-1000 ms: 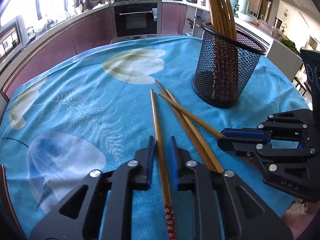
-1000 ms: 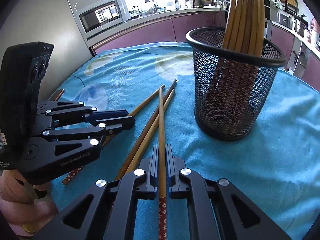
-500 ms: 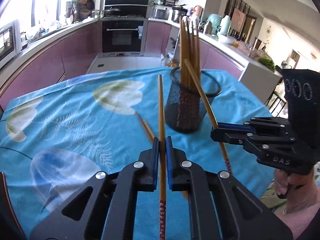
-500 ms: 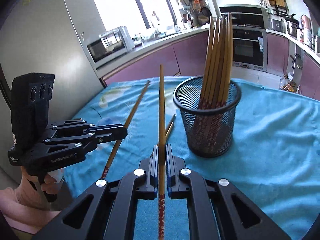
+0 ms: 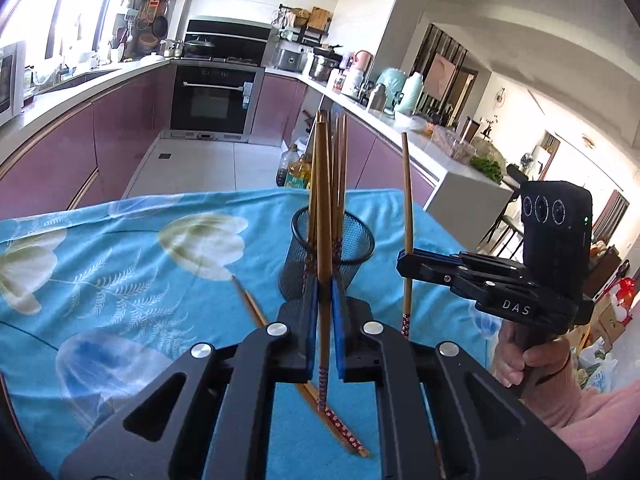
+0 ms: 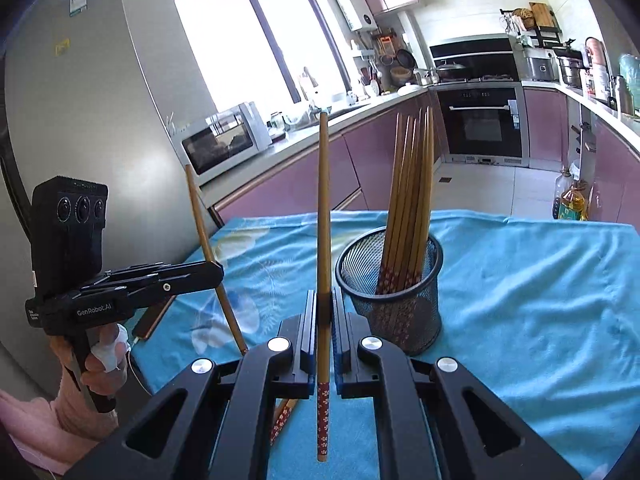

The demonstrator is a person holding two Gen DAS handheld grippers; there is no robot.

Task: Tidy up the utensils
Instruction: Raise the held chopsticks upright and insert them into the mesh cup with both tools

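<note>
**Both grippers raised, one chopstick each**

Fingers of the left gripper [image 5: 324, 312] and right gripper [image 6: 325, 320] pinched one chopstick apiece. Compared with half a second earlier, both had risen above the cloth [image 5: 120, 272], and the sticks stood nearer vertical. Left chopstick [image 5: 323, 240] and right chopstick [image 6: 323, 240] pointed tips up, patterned ends down. Each gripper was held level near the holder [image 6: 400, 312], which stood upright holding a bundle. Two chopsticks [image 5: 256, 312] lay on the cloth.

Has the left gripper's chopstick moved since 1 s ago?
Yes. The wooden chopstick was lying flat on the blue floral tablecloth; now the left gripper holds it lifted, nearly upright, before the black mesh cup.
</note>
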